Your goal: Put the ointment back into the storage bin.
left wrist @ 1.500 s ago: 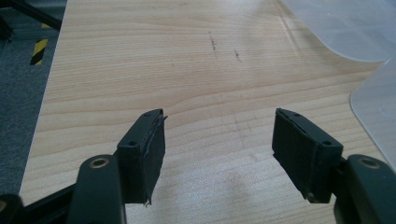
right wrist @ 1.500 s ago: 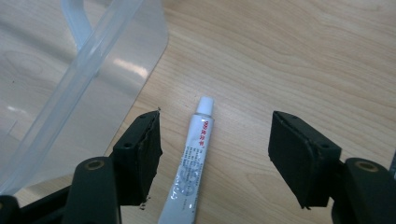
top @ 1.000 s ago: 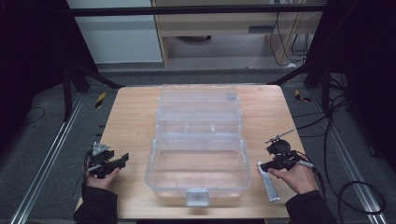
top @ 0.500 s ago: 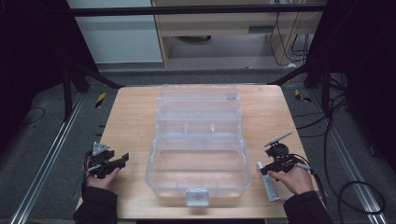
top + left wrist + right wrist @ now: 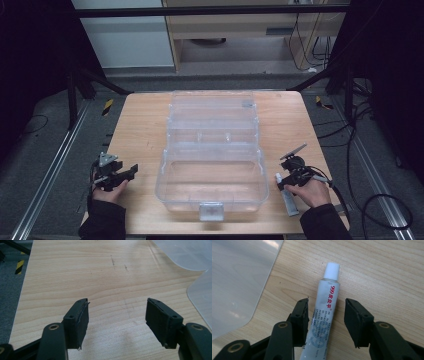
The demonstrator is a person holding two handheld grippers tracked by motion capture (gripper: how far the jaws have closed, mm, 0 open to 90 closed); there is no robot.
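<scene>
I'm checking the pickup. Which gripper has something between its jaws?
The right gripper: a white tube lies between its closing jaws. The left gripper straddles bare table.

On the tabletop (image 5: 140, 125) an open clear box (image 5: 212, 170) sits between the two grippers. The right gripper (image 5: 282, 181) is low over a white tube (image 5: 288, 198); the tube lies at its fingers and runs back under the hand. Its fingers have just been closing. The left gripper (image 5: 131, 171) points its fingers toward the box, near its left wall, nothing between them.
</scene>
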